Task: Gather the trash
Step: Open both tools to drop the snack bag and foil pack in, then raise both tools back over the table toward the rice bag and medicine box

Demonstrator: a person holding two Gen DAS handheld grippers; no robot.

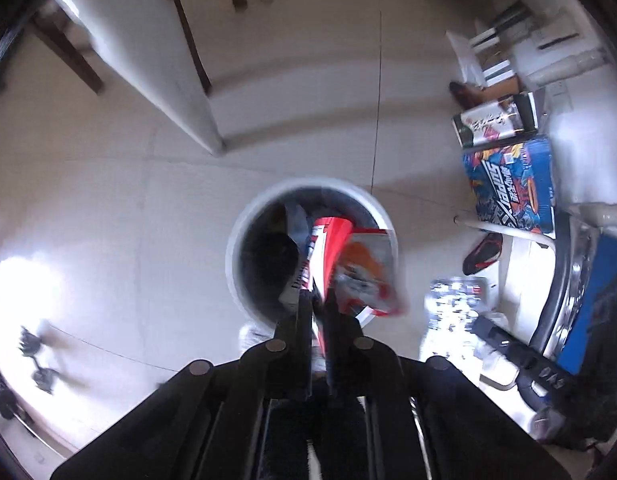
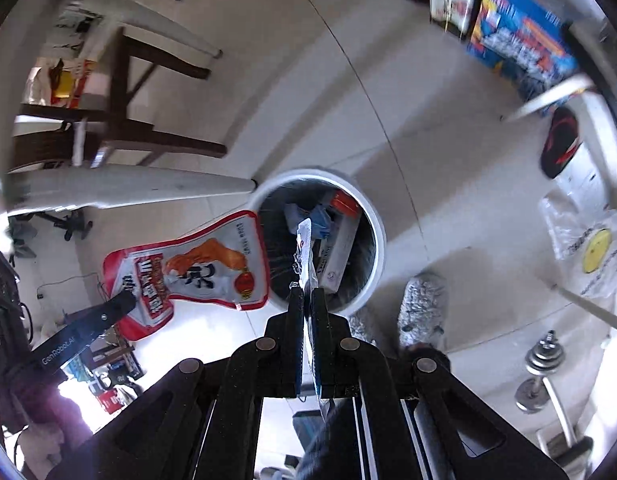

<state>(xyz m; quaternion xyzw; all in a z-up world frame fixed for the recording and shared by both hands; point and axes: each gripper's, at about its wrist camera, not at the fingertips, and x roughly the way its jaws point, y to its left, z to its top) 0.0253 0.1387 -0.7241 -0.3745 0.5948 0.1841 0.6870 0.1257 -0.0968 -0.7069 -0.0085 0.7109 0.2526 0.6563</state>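
A round white trash bin [image 1: 244, 224] stands on the floor below both grippers, with several wrappers and boxes inside; it also shows in the right wrist view [image 2: 378, 236]. My left gripper [image 1: 317, 300] is shut on a red, white and orange snack bag [image 1: 364, 272] and holds it over the bin's near rim. The same bag [image 2: 196, 268] and the left gripper [image 2: 124, 304] show at the left of the right wrist view. My right gripper [image 2: 307, 294] is shut on a thin white and blue wrapper [image 2: 305, 248], held over the bin opening.
A white table with dark wooden legs [image 1: 180, 92] stands behind the bin. Colourful boxes [image 1: 512, 184] lie at the right, with a black and red shoe [image 1: 482, 254]. A clear plastic bag [image 2: 588, 252], a grey slipper [image 2: 422, 306] and a dumbbell [image 2: 542, 372] lie at the right.
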